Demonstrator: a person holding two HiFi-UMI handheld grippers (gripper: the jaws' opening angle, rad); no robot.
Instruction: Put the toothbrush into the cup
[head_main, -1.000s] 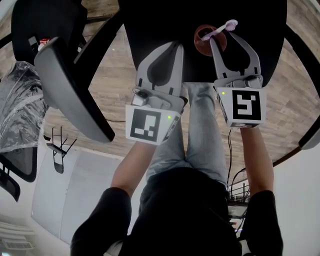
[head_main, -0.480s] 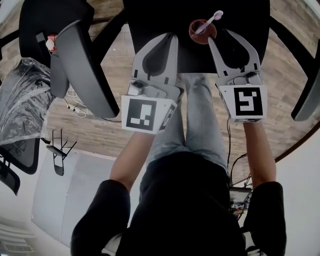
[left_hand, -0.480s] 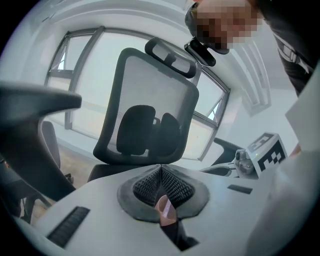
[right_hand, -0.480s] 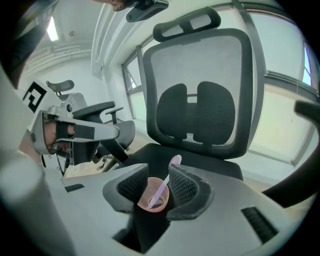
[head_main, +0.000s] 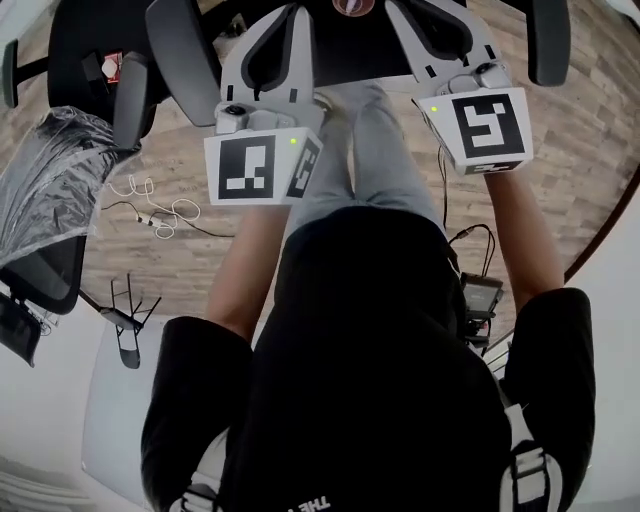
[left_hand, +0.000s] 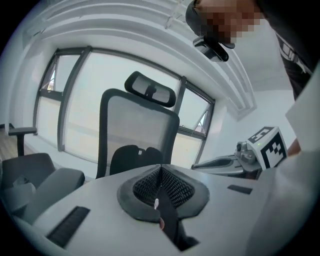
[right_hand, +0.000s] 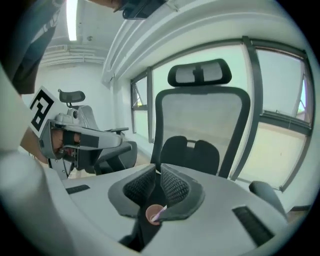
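I see the toothbrush (right_hand: 161, 213) standing in the cup (right_hand: 154, 214) on the dark table (right_hand: 142, 232) below, touched by neither gripper. My left gripper (left_hand: 161, 169) is clenched on nothing. The right gripper (right_hand: 159, 172) has just been closing; only a thin slit remains, and it is empty. Both hang well above the cup, facing an office chair (right_hand: 200, 125).

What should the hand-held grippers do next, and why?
Probably just draw back and rest: the toothbrush already stands in the cup, and the right hand-held gripper, whose jaws have just been closing on nothing, hangs clear above it.
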